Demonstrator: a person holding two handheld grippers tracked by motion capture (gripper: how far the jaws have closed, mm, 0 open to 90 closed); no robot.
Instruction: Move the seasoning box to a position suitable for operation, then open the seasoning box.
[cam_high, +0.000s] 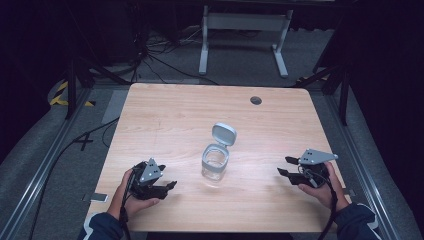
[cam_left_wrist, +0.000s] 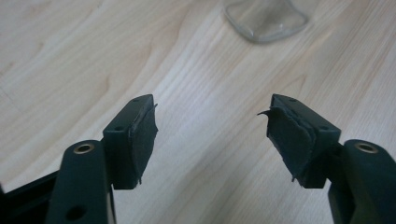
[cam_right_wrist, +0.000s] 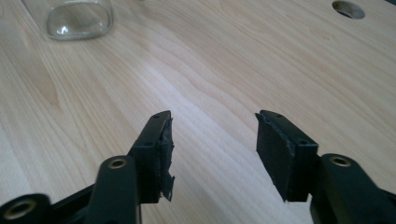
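Where the light wooden table (cam_high: 165, 115) stands in the middle of the dark room, a clear glass jar (cam_high: 215, 162) sits upright near its centre, its grey hinged lid (cam_high: 223, 133) swung open and tilted back on the far side of the mouth. The jar stands between the two grippers, apart from each.

Left gripper (cam_high: 171, 185): held in the person's left hand (cam_high: 134, 199) near the front left part of the table, low over the wood, a grey three-cornered plate on top. Its jaws stand apart with nothing between them. In the left gripper view the same gripper (cam_left_wrist: 210, 126) shows bare wood grain in the gap, the rubber pads (cam_left_wrist: 142, 135) frayed at their edges, and the base of the jar (cam_left_wrist: 266, 18) ahead at the top edge.

Right gripper (cam_high: 285, 166): held in the person's right hand (cam_high: 322, 190) near the front right edge of the table, jaws pointing left toward the jar and spread apart, empty. In the right gripper view this gripper (cam_right_wrist: 212, 133) frames bare table, the left pad torn at its lower end; the jar's lower part (cam_right_wrist: 77, 18) lies at upper left, well apart from the jaws.

A round cable hole (cam_high: 256, 100) is cut into the far right part of the tabletop, also seen in the right gripper view (cam_right_wrist: 348, 8). Beyond the table stands a white metal frame (cam_high: 245, 35) on the grey floor, with dark cables (cam_high: 150, 55) trailing to its left.
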